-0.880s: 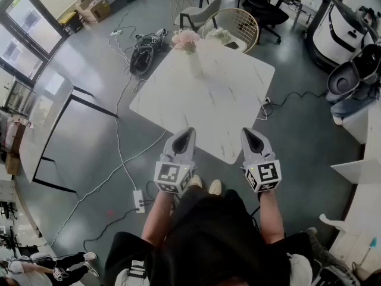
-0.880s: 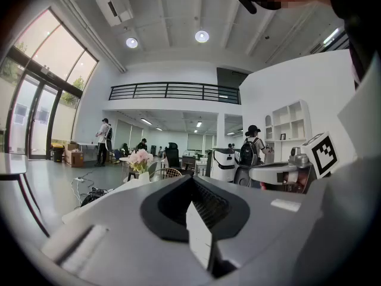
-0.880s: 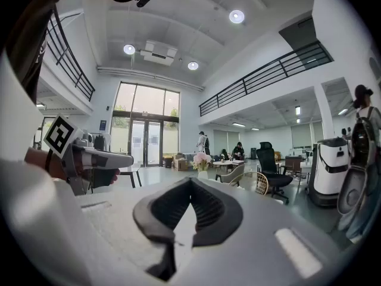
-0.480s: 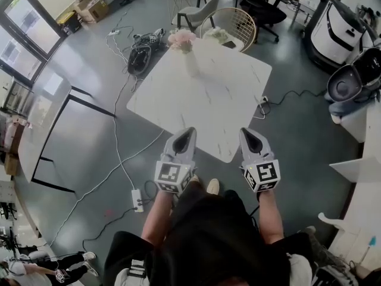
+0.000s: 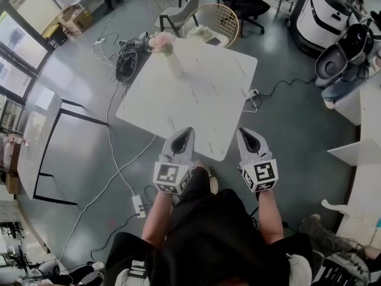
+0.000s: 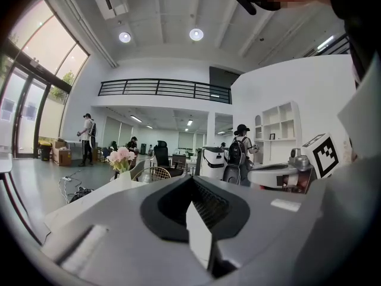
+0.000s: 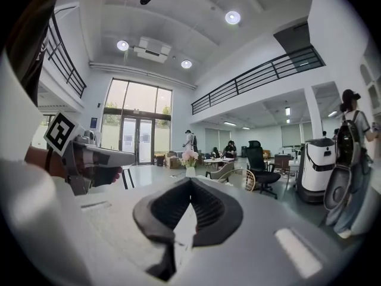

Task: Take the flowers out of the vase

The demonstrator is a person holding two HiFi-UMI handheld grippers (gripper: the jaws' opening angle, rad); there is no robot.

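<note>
While the person stands at the near corner of the table [image 5: 208,106], the left gripper [image 5: 184,134] has its jaws pressed together with nothing between them, and the right gripper [image 5: 247,134] is the same: closed tight and empty. Both are carried side by side, roughly level, tips just over the table's near edge. Now the change: over the last second the whole table has slid leftward in the head view, the vase with it, while the grippers keep the same pose in front of the body, so I read this as the person shuffling or turning at the table's corner rather than reaching. For the task that means approach only; the jaws will have to open before any stem can be taken. Further out, at the far corner of the white marbled top, stands the vase [image 5: 174,67], pale, slim and upright, with the flowers [image 5: 162,40] still in it, a soft pink and cream bunch spreading above the neck. It sits well apart from both grippers, and a wicker chair [image 5: 218,20] waits just beyond the table.
</note>
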